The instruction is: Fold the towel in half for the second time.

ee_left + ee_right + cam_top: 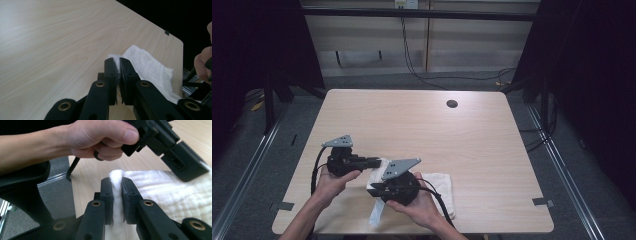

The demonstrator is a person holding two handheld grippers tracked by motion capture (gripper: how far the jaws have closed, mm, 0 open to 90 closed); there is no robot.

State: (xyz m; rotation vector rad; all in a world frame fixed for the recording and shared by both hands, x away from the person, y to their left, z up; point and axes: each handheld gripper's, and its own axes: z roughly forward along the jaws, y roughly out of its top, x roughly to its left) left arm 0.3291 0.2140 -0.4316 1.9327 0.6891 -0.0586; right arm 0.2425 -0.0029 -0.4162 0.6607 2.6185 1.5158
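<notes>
A white cloth (441, 183) lies near the table's front edge, with part of it lifted and a strip hanging down at the left. My left gripper (379, 162), held in the person's left hand, is shut on a corner of the cloth (147, 67); the left gripper view has the fabric pinched between its black jaws (118, 61). My right gripper (371, 189) sits just in front of it, and its jaws (117, 182) are shut on a fold of the cloth (160, 192). Both grippers are close together at the cloth's left end. The left gripper (183, 168) also shows in the right gripper view.
The light wooden table (422, 125) has a round cable hole (452, 104) at the back right. Tape marks sit at its front corners (543, 202). Dark frame posts and floor cables surround the table. The person's left hand (100, 137) is close above my right gripper.
</notes>
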